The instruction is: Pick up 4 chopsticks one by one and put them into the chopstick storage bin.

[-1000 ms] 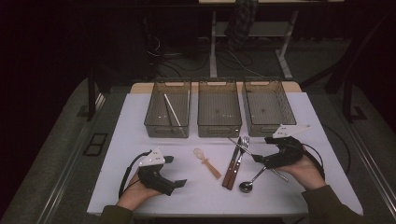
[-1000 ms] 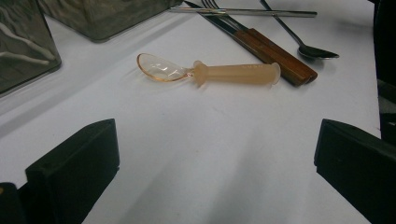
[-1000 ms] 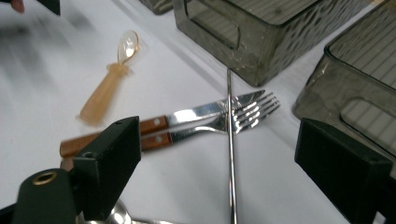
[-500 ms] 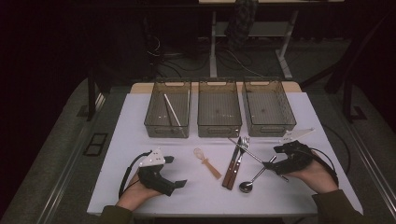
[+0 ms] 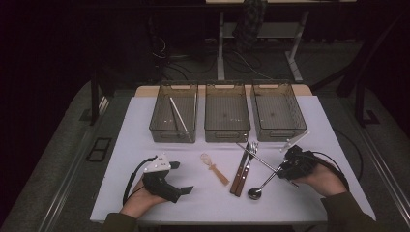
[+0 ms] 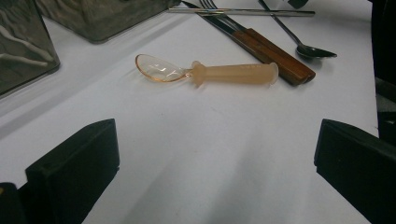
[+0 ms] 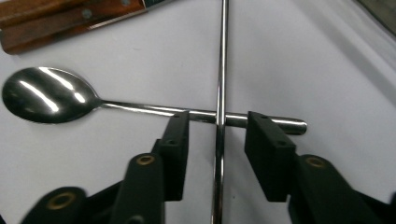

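Note:
A metal chopstick (image 7: 223, 51) lies across the handle of a metal spoon (image 7: 46, 95) on the white table (image 5: 145, 125). My right gripper (image 7: 218, 126) stands open, low over that crossing, one jaw on each side of the chopstick with a small gap to each. In the high view the right gripper (image 5: 283, 173) is at the chopstick's (image 5: 256, 157) near end, right of the spoon (image 5: 258, 188). A translucent peach plastic spoon (image 6: 210, 72) lies ahead of my left gripper (image 6: 215, 177), which is wide open and holds nothing. The left gripper (image 5: 186, 189) rests near the table's front left.
A knife and fork with wooden handles (image 5: 240, 171) lie side by side between the peach spoon (image 5: 214, 168) and the metal spoon. Three smoky plastic bins (image 5: 227, 118) stand in a row at the back; the left one holds a white chopstick (image 5: 178, 113).
My right gripper has come a little nearer and lower, down around the metal chopstick. The left gripper and the cutlery have stayed put.

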The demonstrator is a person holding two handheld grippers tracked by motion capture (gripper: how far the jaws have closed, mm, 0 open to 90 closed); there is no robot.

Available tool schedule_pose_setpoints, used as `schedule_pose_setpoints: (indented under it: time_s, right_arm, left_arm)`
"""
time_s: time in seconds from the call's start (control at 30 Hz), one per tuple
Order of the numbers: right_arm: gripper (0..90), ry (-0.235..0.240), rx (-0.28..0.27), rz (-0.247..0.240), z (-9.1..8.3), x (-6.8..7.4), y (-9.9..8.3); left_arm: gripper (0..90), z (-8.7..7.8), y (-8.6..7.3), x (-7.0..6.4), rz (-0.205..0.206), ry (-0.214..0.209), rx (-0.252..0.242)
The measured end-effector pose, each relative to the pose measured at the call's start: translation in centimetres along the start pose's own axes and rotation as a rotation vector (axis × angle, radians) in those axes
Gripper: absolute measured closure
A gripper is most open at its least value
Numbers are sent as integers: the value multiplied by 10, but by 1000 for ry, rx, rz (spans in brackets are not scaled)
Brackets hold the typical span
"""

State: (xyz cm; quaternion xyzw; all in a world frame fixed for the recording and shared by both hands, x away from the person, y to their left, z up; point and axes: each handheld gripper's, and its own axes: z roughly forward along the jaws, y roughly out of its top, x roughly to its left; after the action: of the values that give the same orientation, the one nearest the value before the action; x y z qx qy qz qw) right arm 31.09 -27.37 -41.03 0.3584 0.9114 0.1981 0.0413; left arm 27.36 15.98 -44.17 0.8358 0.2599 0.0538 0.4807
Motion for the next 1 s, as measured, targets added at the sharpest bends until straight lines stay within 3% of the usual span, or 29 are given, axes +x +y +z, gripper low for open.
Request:
schedule_pose_setpoints:
  time_s: [0.37,0.7,1.0]
  right_arm:
    - [768,7,104,-9,16,-5,7]
    - [792,-13,182,-23,19,-2,17]
    - [849,-16,178,-2,19,-4,17]
  left_arm:
    - [0,1,0,0,2,-2,4]
    - [0,2,0,0,4,-7,11]
    - [0,2,0,-1,6,-8,14]
